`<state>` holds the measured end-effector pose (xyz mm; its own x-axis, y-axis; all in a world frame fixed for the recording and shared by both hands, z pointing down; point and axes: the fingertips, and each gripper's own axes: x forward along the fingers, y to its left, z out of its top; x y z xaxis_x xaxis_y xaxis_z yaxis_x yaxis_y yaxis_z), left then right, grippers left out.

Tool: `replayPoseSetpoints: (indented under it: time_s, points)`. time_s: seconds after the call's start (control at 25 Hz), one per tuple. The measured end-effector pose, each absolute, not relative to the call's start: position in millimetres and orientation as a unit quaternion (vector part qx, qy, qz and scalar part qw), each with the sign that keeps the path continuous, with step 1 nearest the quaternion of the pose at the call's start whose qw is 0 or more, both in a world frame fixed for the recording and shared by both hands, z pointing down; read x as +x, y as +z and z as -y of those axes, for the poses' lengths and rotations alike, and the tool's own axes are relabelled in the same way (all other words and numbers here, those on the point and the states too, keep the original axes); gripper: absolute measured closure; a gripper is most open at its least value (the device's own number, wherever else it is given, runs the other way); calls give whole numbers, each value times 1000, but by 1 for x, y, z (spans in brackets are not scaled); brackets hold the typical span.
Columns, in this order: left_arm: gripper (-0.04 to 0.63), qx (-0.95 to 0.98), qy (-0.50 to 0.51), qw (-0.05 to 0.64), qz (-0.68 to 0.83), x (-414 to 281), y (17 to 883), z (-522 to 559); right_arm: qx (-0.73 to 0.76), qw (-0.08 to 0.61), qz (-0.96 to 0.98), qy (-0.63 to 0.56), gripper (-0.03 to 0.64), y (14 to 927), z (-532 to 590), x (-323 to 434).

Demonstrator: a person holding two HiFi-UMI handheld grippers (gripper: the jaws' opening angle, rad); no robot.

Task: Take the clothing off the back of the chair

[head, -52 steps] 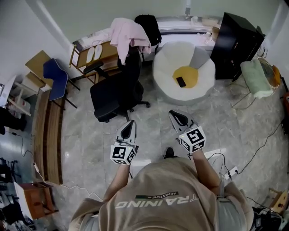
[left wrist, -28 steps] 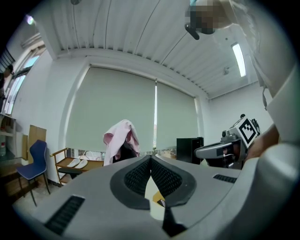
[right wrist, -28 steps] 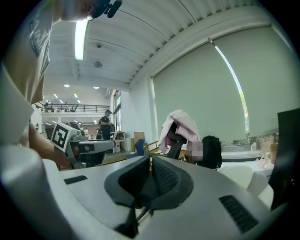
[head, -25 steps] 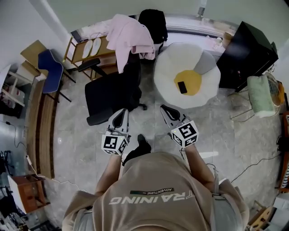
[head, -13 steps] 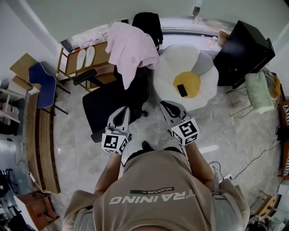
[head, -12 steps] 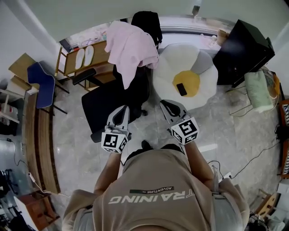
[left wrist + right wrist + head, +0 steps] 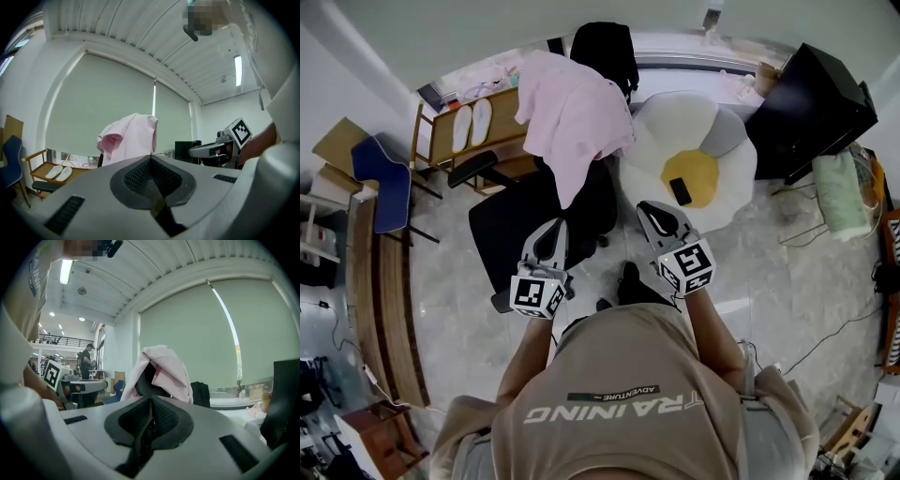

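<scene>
— Where's the clothing?
— The pink clothing [image 7: 577, 112] is draped over the top edge of the back of the black chair [image 7: 530, 225] and hangs down both sides. The chair stands on the floor, just left of the egg-shaped cushion [image 7: 712, 141].
— And the grippers?
— The left gripper [image 7: 549, 231] has its jaws pressed together with nothing between them, over the seat's near edge. The right gripper [image 7: 653, 212] is likewise closed and empty, by the cushion's near edge. Neither touches the clothing.
</scene>
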<state>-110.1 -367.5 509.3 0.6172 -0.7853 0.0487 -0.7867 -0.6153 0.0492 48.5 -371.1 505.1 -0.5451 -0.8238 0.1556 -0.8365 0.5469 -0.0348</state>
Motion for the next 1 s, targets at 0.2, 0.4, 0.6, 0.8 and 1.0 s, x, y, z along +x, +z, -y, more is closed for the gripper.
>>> replayPoseSetpoints:
  time_s: [0.2,0.4,0.6,0.8,1.0]
  points:
    - [583,887,5,28,460,-114,498,402,455,58,887,48,577,502,419,53]
    - [583,873,10,20,488,-125,494,436,427,66,901,36,577,499,458,45]
    - [583,863,2,37,503,-121,502,453,409,84,908,32,577,510,473,46]
    - [583,866,5,38,498,-128,502,458,413,76,907,41,577,507,477,40]
    - [583,872,1,30,489,-137,496,458,428,75,900,41,577,508,472,37]
